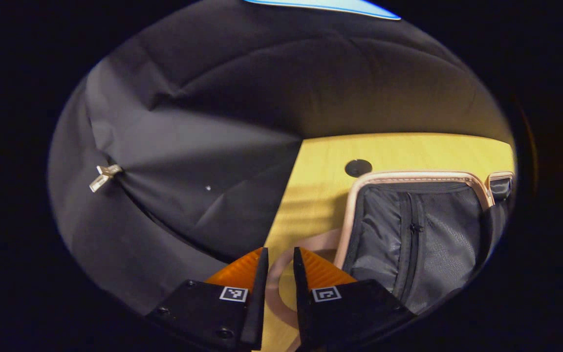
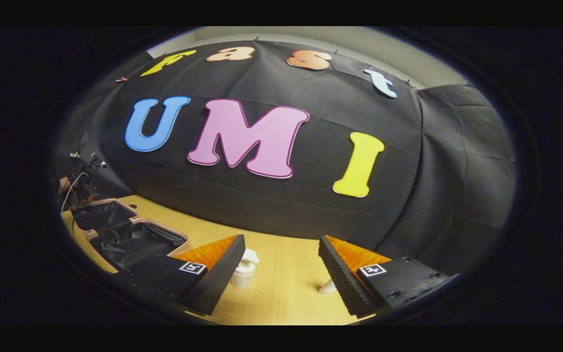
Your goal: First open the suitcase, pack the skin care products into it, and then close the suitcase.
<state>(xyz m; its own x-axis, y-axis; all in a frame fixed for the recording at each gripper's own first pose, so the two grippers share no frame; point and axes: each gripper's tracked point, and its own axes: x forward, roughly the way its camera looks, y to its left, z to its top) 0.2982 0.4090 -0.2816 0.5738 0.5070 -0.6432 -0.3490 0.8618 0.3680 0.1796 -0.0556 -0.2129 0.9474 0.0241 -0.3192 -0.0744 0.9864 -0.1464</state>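
Wooden desk (image 2: 281,288): suitcase (image 2: 130,239) lies open at its left end. Left hand-held gripper (image 1: 279,259) narrow, empty. Right hand-held gripper (image 2: 281,254) wide, flanked by pump bottle (image 2: 244,270) and tube (image 2: 328,287).

The left gripper view sits low and close over the pale wooden table (image 1: 399,151), looking along it toward the far edge and the black cloth wall (image 1: 188,146), with the open pink-rimmed suitcase with black lining (image 1: 408,234) just beside it. The right gripper view looks from farther back across the table (image 2: 281,283) toward the wall (image 2: 457,171). Both views share the suitcase (image 2: 130,239), table and wall.
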